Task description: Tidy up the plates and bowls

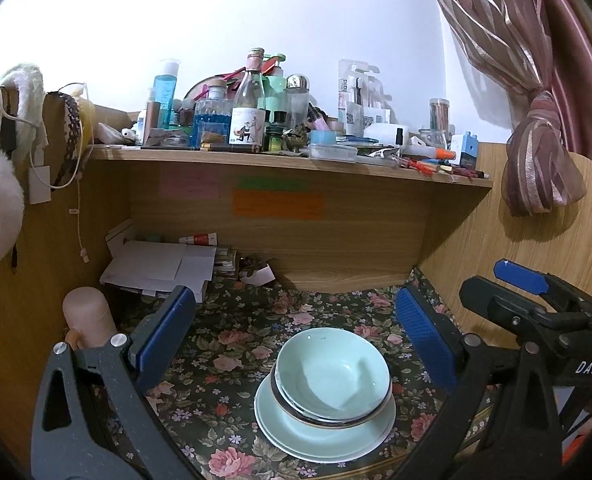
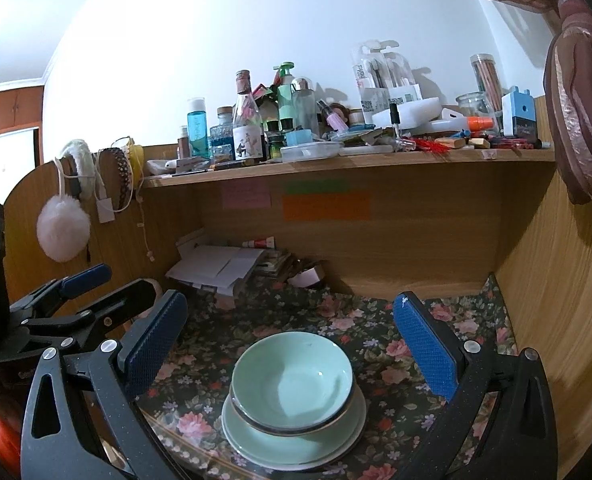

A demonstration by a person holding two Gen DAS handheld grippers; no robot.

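Pale green bowls [image 1: 332,376] with dark rims are nested and stand on stacked pale green plates [image 1: 296,436] on the floral tablecloth [image 1: 215,360]. The same stack shows in the right wrist view, bowls [image 2: 291,384] on plates [image 2: 263,440]. My left gripper [image 1: 296,340] is open and empty, above and behind the stack. My right gripper [image 2: 291,340] is open and empty, also over the stack. The right gripper appears at the right edge of the left wrist view [image 1: 536,320], and the left gripper at the left edge of the right wrist view [image 2: 75,304].
A wooden shelf [image 1: 296,164] crowded with bottles and jars runs above the desk nook. Papers [image 1: 159,268] and small items lie at the back left. A pink cylinder [image 1: 87,312] stands at the left. Wooden side walls close in both sides; a curtain [image 1: 544,152] hangs right.
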